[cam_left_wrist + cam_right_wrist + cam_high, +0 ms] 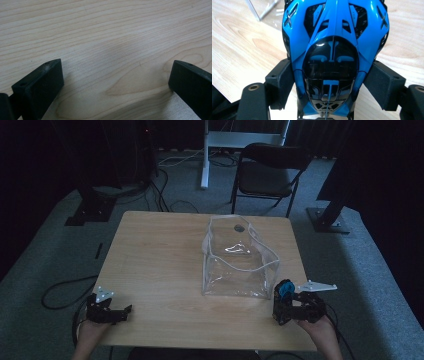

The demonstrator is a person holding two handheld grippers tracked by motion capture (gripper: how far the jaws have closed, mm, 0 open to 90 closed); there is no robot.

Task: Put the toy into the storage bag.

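Blue toy car [335, 50] jaw-clamped — beside clear bag [239, 265]

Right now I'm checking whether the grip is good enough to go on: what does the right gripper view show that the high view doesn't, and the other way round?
Right gripper view: the blue and black toy car seen close, both black pads pressed on its flanks, its glossy dark canopy toward the camera.

High view: the open clear plastic bag standing whole just past the car, the left gripper with open jaws near the table's near left edge, and a black chair beyond the table.

Both: the right gripper, the toy car, the wooden table, and part of the clear bag.
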